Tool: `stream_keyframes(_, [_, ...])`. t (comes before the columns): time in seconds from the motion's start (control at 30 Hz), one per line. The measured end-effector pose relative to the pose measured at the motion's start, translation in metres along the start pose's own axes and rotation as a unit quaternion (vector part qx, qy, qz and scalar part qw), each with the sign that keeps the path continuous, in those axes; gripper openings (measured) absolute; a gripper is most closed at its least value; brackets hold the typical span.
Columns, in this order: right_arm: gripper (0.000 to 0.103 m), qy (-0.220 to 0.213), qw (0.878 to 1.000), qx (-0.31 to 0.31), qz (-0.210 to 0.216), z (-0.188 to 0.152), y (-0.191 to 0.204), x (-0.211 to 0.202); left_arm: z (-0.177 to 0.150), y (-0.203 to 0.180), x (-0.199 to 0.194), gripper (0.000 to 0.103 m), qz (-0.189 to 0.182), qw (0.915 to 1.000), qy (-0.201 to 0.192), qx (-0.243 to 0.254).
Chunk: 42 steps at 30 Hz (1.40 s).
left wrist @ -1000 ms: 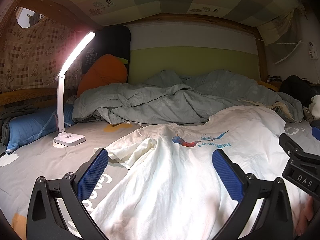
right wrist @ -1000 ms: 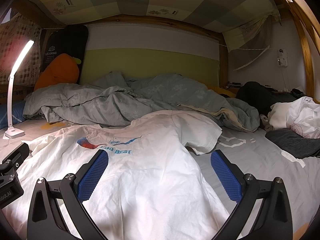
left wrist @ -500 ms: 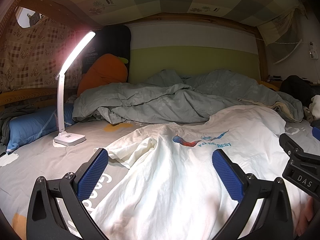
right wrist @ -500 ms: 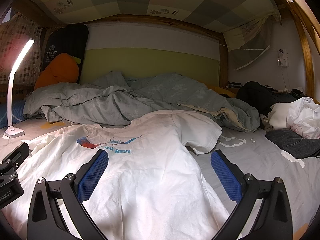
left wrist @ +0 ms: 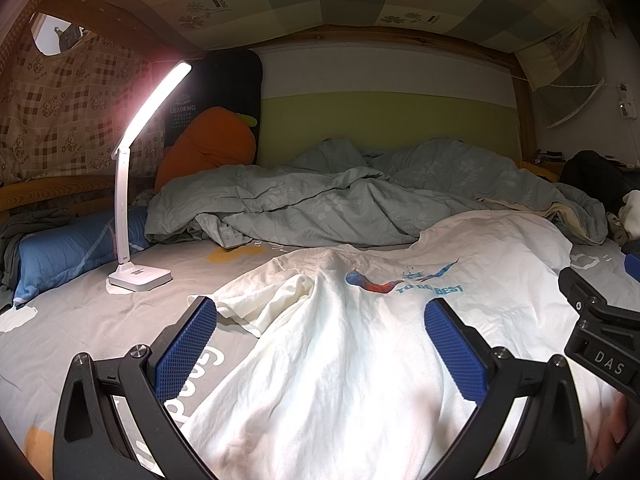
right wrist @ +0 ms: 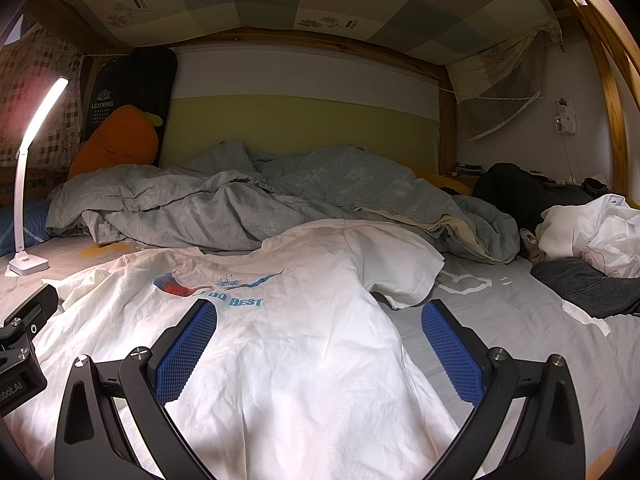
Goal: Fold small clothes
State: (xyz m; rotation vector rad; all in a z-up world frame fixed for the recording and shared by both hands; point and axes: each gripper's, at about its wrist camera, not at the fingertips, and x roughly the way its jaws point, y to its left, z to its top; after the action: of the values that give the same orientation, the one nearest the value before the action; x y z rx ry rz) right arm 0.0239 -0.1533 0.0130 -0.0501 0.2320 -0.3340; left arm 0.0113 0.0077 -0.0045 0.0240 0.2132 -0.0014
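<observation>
A white T-shirt (left wrist: 360, 352) with a red and blue chest print lies spread face up on the grey bed sheet (left wrist: 80, 320), collar pointing away. Its left sleeve (left wrist: 264, 300) is crumpled; its right sleeve (right wrist: 400, 268) lies flat. My left gripper (left wrist: 320, 344) hovers open over the shirt's left half with nothing between its blue pads. My right gripper (right wrist: 318, 346) hovers open over the shirt (right wrist: 280, 360) at its right side edge, also holding nothing. The right gripper's black body (left wrist: 600, 344) shows at the right edge of the left wrist view.
A lit white desk lamp (left wrist: 136, 208) stands left on the bed. A rumpled grey-green duvet (left wrist: 340, 208) lies beyond the shirt, with an orange plush (left wrist: 208, 144) and blue pillow (left wrist: 64, 248). Dark and white clothes (right wrist: 592, 248) are piled at right. Wooden bunk frame (right wrist: 600, 60) overhead.
</observation>
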Motion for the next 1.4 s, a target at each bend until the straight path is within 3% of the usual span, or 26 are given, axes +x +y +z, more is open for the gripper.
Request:
stream_keyframes(0.37, [0.103,0.001,1.000,0.001,0.000,0.000,0.000,0.000,-0.002,0.001,-0.009,0.103,0.015,0.9997,-0.019,-0.003])
stream_keyframes(0.53, [0.103,0.000,1.000,0.002,-0.014,0.001,0.001,-0.001,-0.003,0.003,-0.007,0.103,0.011,0.9999,-0.006,-0.002])
stream_keyframes(0.63, [0.103,-0.013,1.000,0.002,-0.012,-0.002,0.002,-0.006,-0.003,0.014,-0.007,0.103,-0.013,0.9997,-0.004,-0.022])
stream_keyframes(0.77, [0.103,-0.017,1.000,0.002,-0.007,-0.004,-0.001,-0.008,-0.001,0.028,-0.013,0.103,-0.016,0.9981,-0.016,-0.057])
stream_keyframes(0.9, [0.103,-0.028,0.999,0.015,-0.040,0.000,-0.009,-0.017,0.006,0.032,-0.024,0.103,-0.010,0.9986,-0.010,-0.050])
stream_keyframes(1.03, [0.101,0.013,1.000,0.008,-0.003,0.014,-0.030,-0.034,0.027,0.038,-0.050,0.103,-0.016,0.9994,-0.002,-0.032])
stream_keyframes(1.13, [0.089,0.040,0.999,0.020,0.001,0.019,-0.051,-0.049,0.033,0.054,-0.062,0.103,0.005,0.9969,0.047,-0.062])
stream_keyframes(1.2, [0.064,0.076,0.996,0.033,0.018,0.015,-0.066,-0.049,0.022,0.071,-0.058,0.103,-0.020,0.9898,0.090,-0.108])
stream_keyframes(1.23, [0.059,0.097,0.994,0.042,0.026,0.013,-0.073,-0.044,0.015,0.076,-0.057,0.103,-0.019,0.9879,0.097,-0.120])
stream_keyframes(1.3, [0.036,0.143,0.986,0.069,0.051,0.004,-0.088,-0.031,0.005,0.081,-0.052,0.098,0.007,0.9872,0.112,-0.113])
stream_keyframes(1.4, [0.023,0.178,0.975,0.104,0.078,-0.005,-0.109,-0.020,0.004,0.088,-0.050,0.092,0.014,0.9872,0.117,-0.108])
